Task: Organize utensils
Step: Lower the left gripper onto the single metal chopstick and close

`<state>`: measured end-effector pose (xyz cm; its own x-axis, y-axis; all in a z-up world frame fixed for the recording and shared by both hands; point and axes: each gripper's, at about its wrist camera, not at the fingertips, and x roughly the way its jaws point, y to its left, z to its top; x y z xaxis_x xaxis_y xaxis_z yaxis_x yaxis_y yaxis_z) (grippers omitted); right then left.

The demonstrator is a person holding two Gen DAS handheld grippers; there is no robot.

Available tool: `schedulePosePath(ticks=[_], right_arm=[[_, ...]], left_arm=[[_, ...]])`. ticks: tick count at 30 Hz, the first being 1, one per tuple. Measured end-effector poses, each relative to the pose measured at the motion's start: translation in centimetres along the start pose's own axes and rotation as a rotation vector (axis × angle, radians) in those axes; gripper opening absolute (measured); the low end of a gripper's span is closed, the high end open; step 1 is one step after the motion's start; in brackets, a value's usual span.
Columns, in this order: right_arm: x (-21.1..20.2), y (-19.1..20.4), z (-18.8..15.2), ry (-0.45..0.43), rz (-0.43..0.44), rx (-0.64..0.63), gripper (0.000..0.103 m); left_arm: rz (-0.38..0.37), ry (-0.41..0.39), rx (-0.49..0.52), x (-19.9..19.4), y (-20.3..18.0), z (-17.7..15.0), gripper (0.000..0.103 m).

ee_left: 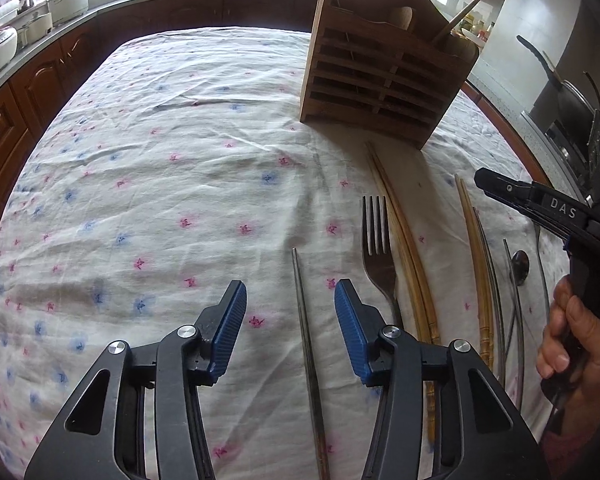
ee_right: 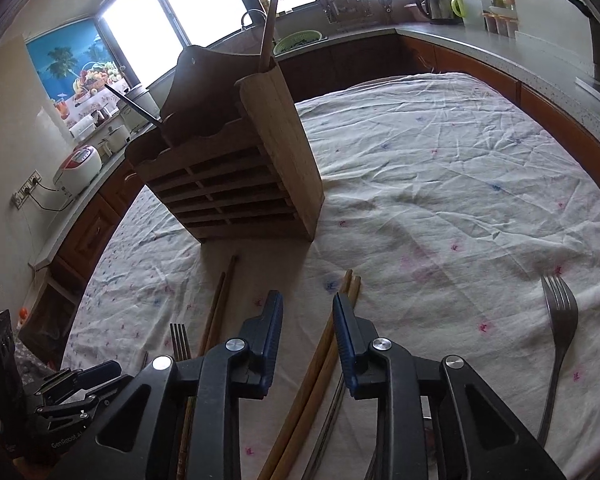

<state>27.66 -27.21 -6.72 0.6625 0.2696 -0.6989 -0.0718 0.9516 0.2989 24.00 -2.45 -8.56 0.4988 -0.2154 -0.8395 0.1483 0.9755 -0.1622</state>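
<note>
- Left gripper [ee_left: 290, 304] spread, empty, straddling metal chopstick [ee_left: 306, 340]: thin, stiff, slippery; grip mid-shaft
- Right gripper [ee_right: 307, 320] part-spread, empty, beside wooden chopsticks [ee_right: 320, 356], probably light

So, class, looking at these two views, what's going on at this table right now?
A person holds a gripper in each hand over utensils laid on a flowered tablecloth. The left gripper straddles a metal chopstick without pinching it; the right gripper hangs over wooden chopsticks, empty. A wooden utensil holder waits behind.
</note>
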Motion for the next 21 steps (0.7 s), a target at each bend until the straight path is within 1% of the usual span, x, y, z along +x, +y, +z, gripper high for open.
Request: schedulePosePath(ticks=[4,6,7,9,12,15,16,17,18,19,20,21], right_arm=[[2.1,-0.1,0.5,0.034,-0.015,-0.004,0.025],[3.0,-0.3,0.7,0.059,-0.042,-0.005,0.025],[3.4,-0.5,0.7,0.070,-0.041,0.001,0.024],[3.8,-0.7,0.7,0.083,-0.062,0.006,0.022],[4.0,-0.5,0.9,0.092,-0.071,-0.014,0.022],[4.5,0.1,1.3,0.109,-0.093,-0.049,0.022],[4.7,0.4,1.4,0.115,-0.103,-0.065,0.022],[4.9,0.7,1.5,0.118,-0.116,-0.086,0.022],[5.0,1.0,1.4,0.118,-0.132,-0.107,0.021],[5.1,1.3,1.3,0.116,-0.154,-0.129,0.016],[5.1,1.5,1.3,0.113,-0.173,-0.143,0.010],[5.1,1.4,1.2,0.111,-0.167,-0.138,0.009]], left_arm=[[-0.022,0.021,-0.006,0.8,0.2,0.3,0.044],[-0.026,0.018,0.000,0.9,0.2,0.3,0.043],[-0.029,0.018,0.001,0.9,0.2,0.4,0.043],[-0.038,0.019,0.005,1.1,0.2,0.5,0.043],[-0.037,0.018,0.025,1.4,-0.1,0.8,0.041],[-0.034,0.015,0.042,1.6,-0.3,0.9,0.033],[-0.038,0.014,0.044,1.7,-0.4,0.9,0.027],[-0.032,0.010,0.050,1.7,-0.4,0.9,0.017],[-0.023,0.006,0.056,1.8,-0.4,0.9,0.012],[-0.015,-0.003,0.060,1.8,-0.4,0.9,0.006],[-0.017,-0.008,0.061,1.9,-0.3,0.9,0.006],[-0.020,-0.010,0.059,1.9,-0.3,0.9,0.005]])
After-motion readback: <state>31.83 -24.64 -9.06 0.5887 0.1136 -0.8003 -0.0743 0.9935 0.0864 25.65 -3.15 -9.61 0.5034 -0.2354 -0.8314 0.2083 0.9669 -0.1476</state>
